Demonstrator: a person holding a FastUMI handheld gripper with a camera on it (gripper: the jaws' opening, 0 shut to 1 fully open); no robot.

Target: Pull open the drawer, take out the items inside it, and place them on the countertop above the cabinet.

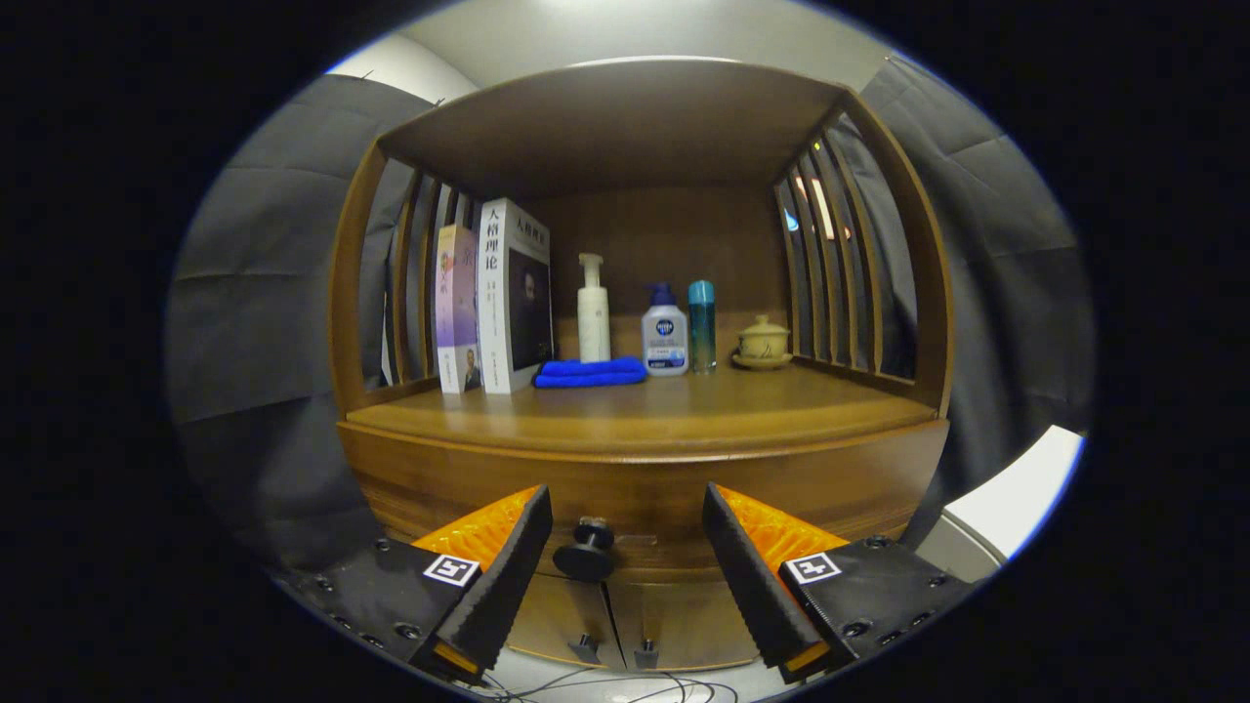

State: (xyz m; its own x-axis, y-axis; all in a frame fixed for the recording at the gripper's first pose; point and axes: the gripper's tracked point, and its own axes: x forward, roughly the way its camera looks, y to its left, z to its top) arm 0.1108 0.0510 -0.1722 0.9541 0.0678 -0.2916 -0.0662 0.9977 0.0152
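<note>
Sitting between the spread gripper (625,508) fingers, the drawer knob (585,555).

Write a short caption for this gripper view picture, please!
Open gripper fingers flank the closed drawer's knob, below the countertop.

Hand-held gripper (625,517) level, pointing forward; fingers (508,566) spread wide apart, tips angled slightly inward, nothing clamped between them.

We see the gripper (625,508) fingers spread, round dark drawer knob (585,552) unobstructed between them | front wooden countertop (684,410) free | books, folded blue cloth (590,372), bottles, lidded cup crowd the back.
</note>
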